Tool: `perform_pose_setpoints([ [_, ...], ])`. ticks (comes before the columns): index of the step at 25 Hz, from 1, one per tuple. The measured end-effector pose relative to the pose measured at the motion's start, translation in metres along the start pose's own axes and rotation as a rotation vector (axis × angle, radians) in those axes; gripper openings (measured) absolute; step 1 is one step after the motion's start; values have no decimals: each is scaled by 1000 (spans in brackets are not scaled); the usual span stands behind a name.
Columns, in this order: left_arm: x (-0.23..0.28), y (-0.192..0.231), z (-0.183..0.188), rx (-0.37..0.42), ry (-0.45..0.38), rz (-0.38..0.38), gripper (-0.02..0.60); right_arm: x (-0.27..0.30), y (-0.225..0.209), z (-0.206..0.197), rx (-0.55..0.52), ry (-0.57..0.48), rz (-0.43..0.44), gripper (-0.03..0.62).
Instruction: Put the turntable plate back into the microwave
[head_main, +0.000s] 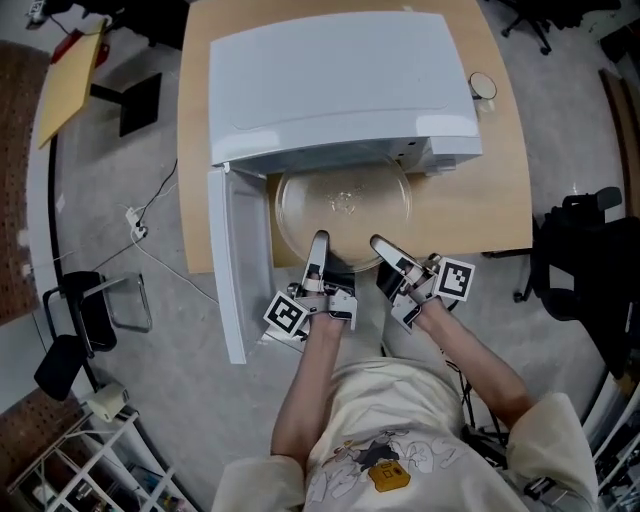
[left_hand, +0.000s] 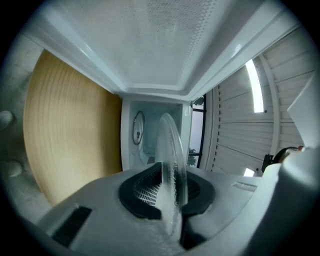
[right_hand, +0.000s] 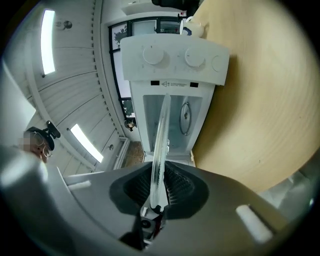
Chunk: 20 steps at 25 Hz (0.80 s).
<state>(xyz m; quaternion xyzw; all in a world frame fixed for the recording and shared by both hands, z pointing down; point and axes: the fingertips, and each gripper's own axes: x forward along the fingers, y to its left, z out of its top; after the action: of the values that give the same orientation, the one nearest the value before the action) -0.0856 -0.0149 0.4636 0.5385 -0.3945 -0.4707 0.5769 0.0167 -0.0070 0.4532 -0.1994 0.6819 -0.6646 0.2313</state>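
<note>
The clear glass turntable plate (head_main: 343, 212) lies level in front of the white microwave (head_main: 335, 85), its far part under the oven's front edge. My left gripper (head_main: 319, 246) is shut on the plate's near rim at the left, and my right gripper (head_main: 383, 248) is shut on the near rim at the right. In the left gripper view the plate (left_hand: 171, 165) runs edge-on between the dark pads into the open cavity (left_hand: 145, 135). The right gripper view shows the plate (right_hand: 160, 150) edge-on too, below the control knobs (right_hand: 153, 55).
The microwave door (head_main: 235, 262) hangs open to the left, beside my left gripper. The oven stands on a wooden table (head_main: 500, 180) with a small white cup (head_main: 482, 88) at the right. A black chair (head_main: 590, 260) is on the right, a white rack (head_main: 90, 450) lower left.
</note>
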Motion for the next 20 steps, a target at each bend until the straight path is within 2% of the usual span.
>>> perform_pose_setpoints([
  [4, 10, 22, 18, -4, -66, 8, 29, 21, -23, 6, 22, 7, 3, 44],
  [8, 26, 35, 34, 3, -97, -5, 29, 41, -39, 17, 19, -18, 7, 49],
  [14, 52, 46, 54, 24, -91, -26, 29, 67, -55, 35, 4, -70, -2, 35],
  [20, 80, 55, 60, 35, -63, -41, 29, 88, -66, 44, 13, -55, 51, 53],
])
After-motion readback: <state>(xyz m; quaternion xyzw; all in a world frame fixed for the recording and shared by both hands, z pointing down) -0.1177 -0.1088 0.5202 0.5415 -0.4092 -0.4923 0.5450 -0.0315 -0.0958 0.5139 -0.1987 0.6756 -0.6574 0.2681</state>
